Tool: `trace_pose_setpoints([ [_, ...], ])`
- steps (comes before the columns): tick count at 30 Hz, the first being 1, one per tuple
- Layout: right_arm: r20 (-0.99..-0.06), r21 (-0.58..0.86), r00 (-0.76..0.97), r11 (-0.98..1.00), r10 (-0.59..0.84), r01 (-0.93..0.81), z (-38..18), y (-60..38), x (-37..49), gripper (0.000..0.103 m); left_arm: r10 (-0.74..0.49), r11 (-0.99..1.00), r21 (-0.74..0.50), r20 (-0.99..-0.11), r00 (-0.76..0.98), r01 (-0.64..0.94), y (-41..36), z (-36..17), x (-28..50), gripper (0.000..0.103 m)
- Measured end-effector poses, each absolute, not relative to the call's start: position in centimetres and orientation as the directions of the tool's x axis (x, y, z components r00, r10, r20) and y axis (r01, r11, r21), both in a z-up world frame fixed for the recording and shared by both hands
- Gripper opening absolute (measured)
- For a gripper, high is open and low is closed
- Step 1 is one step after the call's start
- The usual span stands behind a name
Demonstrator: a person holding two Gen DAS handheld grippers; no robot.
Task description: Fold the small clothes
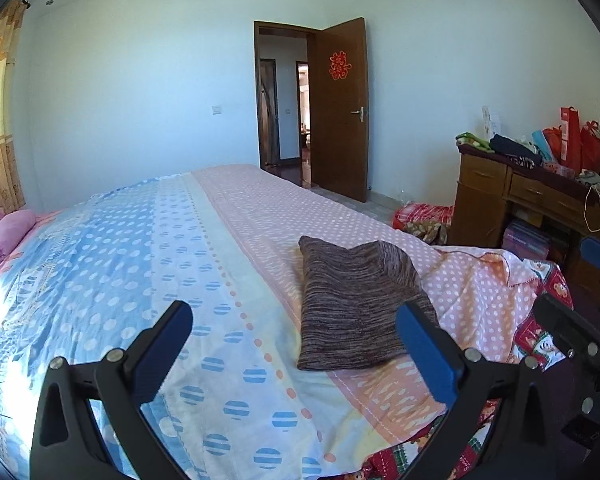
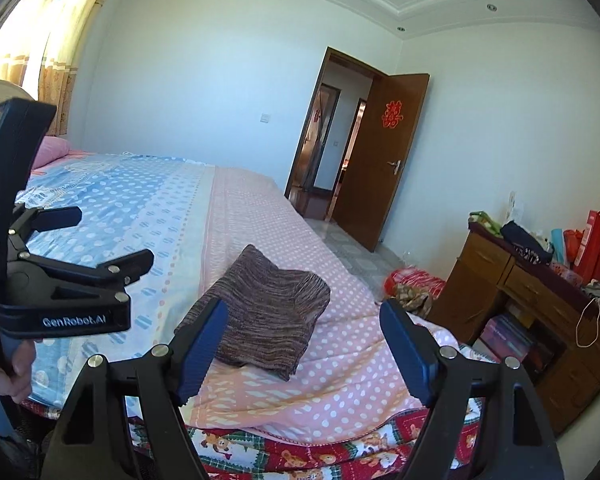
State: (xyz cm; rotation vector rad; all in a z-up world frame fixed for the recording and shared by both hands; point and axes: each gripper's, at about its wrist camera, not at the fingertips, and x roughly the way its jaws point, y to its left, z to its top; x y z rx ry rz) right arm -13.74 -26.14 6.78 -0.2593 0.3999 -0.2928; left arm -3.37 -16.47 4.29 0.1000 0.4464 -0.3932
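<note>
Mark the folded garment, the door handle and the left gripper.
folded garment [image 1: 352, 304], left wrist view, middle of its top face
door handle [image 2: 394, 165], right wrist view, the lever
left gripper [image 1: 296, 344], left wrist view, midway between its open fingertips

the near right corner of the folded brown knit garment [image 1: 348, 304] is covered by a blue finger pad [image 1: 424, 352] of the left gripper [image 1: 296, 344], and in the right wrist view its near left corner sits behind a pad [image 2: 202, 354] of the right gripper [image 2: 304, 348]. whether it is a sweater or something else can't be told. left of the garment, only part of a hand [image 2: 4, 376] shows, cut by the edge. beyond the garment, the room past the open door [image 1: 342, 108] is too small to read. right of the garment, the clutter on the wooden desk [image 1: 496, 188] blurs together, and the desk runs out of frame.
</note>
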Motion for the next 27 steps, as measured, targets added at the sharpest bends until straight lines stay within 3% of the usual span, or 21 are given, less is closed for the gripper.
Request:
trace_pose_setpoints([
  [6,-0.309,-0.214,0.906,0.95,-0.288,0.229,8.4,-26.6,-14.3,0.08,-0.343,0.931,-0.031,-0.415,0.843,0.363,-15.6,6.0,-4.1,0.103],
  [10,-0.267,-0.092,0.935,0.972,-0.233,0.216,9.5,-27.4,-15.0,0.088,-0.31,0.943,-0.003,-0.367,0.877,0.332,-15.3,7.1,-5.1,0.103],
  [16,-0.204,-0.085,0.944,0.966,-0.258,0.246,10.1,-27.7,-15.8,0.09,-0.276,0.955,0.016,-0.331,0.902,0.298,-15.1,7.9,-6.0,0.103],
  [27,-0.257,0.018,0.932,0.962,-0.257,0.271,9.2,-29.5,-15.5,0.09,-0.233,0.96,0.065,-0.35,0.907,0.272,-16.0,7.6,-6.1,0.103],
])
